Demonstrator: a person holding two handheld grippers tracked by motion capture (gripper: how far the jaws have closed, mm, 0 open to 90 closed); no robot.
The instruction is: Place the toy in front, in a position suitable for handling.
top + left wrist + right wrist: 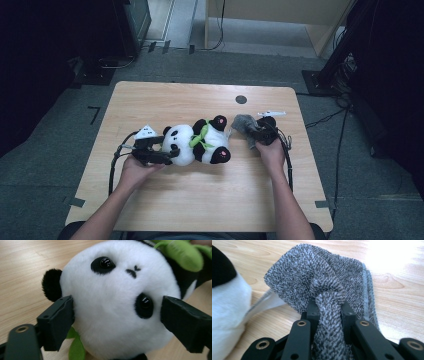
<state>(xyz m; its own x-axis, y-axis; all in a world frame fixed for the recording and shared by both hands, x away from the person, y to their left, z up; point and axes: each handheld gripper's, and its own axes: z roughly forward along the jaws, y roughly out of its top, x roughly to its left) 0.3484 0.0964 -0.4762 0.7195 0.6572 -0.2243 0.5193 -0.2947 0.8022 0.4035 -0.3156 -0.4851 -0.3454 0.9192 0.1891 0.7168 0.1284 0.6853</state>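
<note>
**Two claws at a plush panda and a grey cloth**

The left claw (117, 315) stands wide, its jaws flanking the white head of the plush panda (117, 297); the pads sit just beside the fur on either side, and whether they press on it cannot be told. The right claw (329, 312) is closed tight on a bunched fold of the grey knitted cloth (324, 277), which spreads out beyond the jaws onto the wood. In the high view the panda (197, 142) lies on its back near the middle of the bench (200, 200), head toward the left claw (165, 152), a green leaf across its chest. The cloth (243, 125) lies just beside the panda's feet, at the right claw (257, 134).
</note>
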